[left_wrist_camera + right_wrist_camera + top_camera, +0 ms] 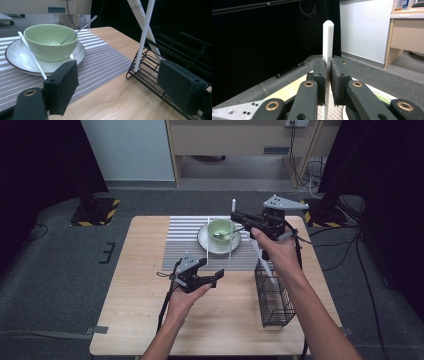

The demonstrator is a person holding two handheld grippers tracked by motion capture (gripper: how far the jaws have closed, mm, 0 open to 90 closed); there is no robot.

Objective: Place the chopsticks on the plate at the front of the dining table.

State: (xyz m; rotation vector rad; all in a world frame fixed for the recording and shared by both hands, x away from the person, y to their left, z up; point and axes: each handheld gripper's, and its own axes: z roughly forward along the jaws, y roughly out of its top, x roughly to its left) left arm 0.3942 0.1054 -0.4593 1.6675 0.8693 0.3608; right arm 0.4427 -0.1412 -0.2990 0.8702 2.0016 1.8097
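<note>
Right tongs (239, 215) are clamped on a white chopstick (327, 40), held upright above the bowl (221, 228). Left tongs (212, 271) hang released over the counter (140, 320), nothing between them.

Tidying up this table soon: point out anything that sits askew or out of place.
One white chopstick lies slanted across the plate, leaning against the green bowl, apart from the two standing crossed in the black wire basket. A spoon rests tilted in the bowl. Nothing looks spilled or broken.
</note>
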